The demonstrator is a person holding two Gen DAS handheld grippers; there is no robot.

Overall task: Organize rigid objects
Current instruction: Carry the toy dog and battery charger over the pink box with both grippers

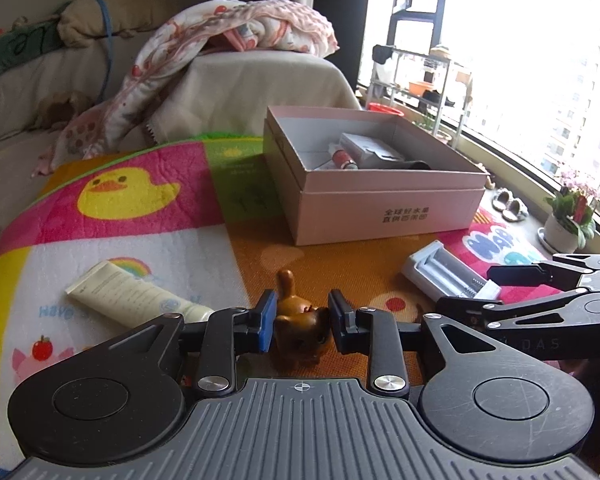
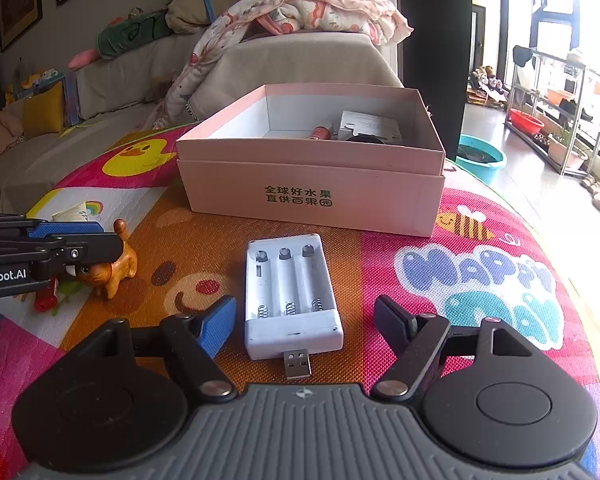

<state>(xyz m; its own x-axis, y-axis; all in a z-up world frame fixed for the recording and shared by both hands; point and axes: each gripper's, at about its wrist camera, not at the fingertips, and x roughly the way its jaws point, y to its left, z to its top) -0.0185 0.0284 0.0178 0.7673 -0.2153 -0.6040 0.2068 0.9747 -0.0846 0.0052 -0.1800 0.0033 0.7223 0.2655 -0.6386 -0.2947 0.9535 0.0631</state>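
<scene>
My left gripper [image 1: 302,322] is shut on a small brown wooden dog [image 1: 300,326], which stands on the colourful play mat [image 1: 180,216]. The dog also shows in the right wrist view [image 2: 114,266], under the left gripper's fingers [image 2: 96,246]. My right gripper [image 2: 306,326] is open, its fingers on either side of a white USB battery charger [image 2: 290,296] lying on the mat. The charger also shows in the left wrist view [image 1: 448,276]. An open pink cardboard box [image 1: 388,208] stands beyond, holding a red-capped tube [image 1: 342,158] and a white carton [image 1: 366,148].
A cream tube [image 1: 136,296] lies on the mat at left. A small red object [image 2: 46,300] lies under the left gripper. A sofa with a blanket [image 1: 220,40] stands behind the mat. A potted plant [image 1: 568,220], slippers and a shelf stand by the window at right.
</scene>
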